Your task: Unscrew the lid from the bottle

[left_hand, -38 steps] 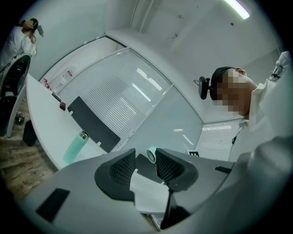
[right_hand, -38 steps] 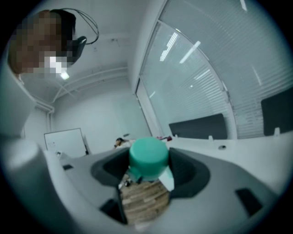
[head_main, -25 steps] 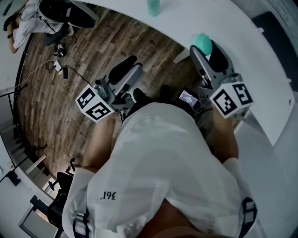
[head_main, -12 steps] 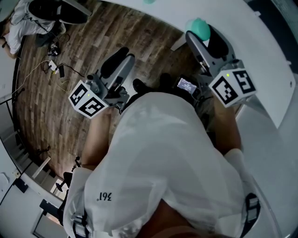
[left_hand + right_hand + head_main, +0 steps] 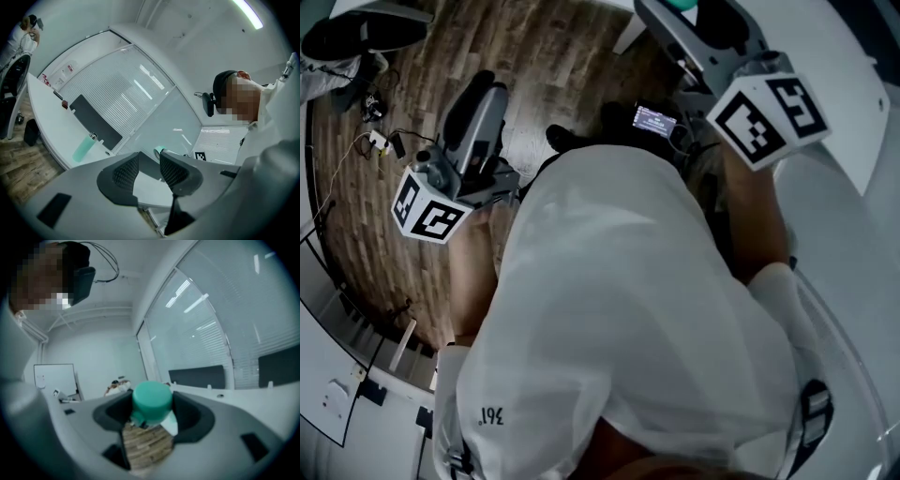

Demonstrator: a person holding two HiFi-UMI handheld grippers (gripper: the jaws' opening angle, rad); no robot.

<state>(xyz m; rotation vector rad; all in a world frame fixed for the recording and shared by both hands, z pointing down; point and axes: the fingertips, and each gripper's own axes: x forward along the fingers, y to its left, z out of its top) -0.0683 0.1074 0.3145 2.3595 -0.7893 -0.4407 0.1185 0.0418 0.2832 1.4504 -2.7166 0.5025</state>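
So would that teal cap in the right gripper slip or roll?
Probably rigid: the cap looks undeformed clamped in the right gripper. Its smooth, rounded sides may slip under a light grip. Set on its side, it would likely roll.

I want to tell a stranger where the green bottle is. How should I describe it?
Find the long white desk under the glass wall with blinds. On it, just beside the dark flat panel, is the bottle: pale green with a bare silver neck, the only green thing on that desk.
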